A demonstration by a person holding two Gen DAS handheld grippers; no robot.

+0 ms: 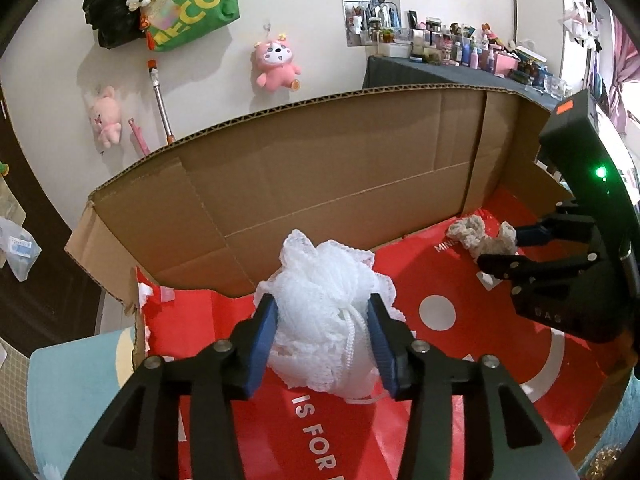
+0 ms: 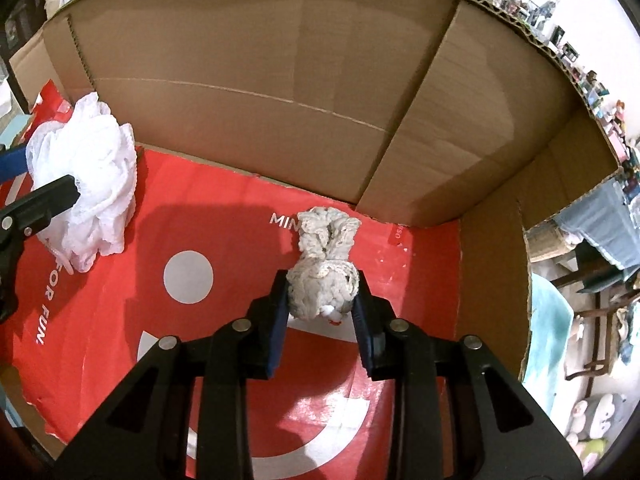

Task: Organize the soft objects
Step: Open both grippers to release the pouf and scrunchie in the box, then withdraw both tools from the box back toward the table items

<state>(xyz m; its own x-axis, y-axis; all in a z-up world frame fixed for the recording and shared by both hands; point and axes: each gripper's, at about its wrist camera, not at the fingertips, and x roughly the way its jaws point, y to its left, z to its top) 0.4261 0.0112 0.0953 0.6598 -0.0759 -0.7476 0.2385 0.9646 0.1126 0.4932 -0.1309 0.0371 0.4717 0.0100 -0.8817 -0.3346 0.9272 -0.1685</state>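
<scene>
A white mesh bath pouf rests on the red printed bag that lines the floor of a big cardboard box. My left gripper has its blue pads pressed into the pouf's sides. To the right, a beige crocheted piece lies on the bag near the box's back wall, with my right gripper on it. In the right wrist view the right gripper pinches the beige piece between its pads. The pouf sits at the left, partly behind a left finger.
The box's tall back wall and right wall close in both grippers. On the room wall behind hang a pink plush and a green bag. A table crowded with bottles stands at the back right. A light blue mat lies left of the box.
</scene>
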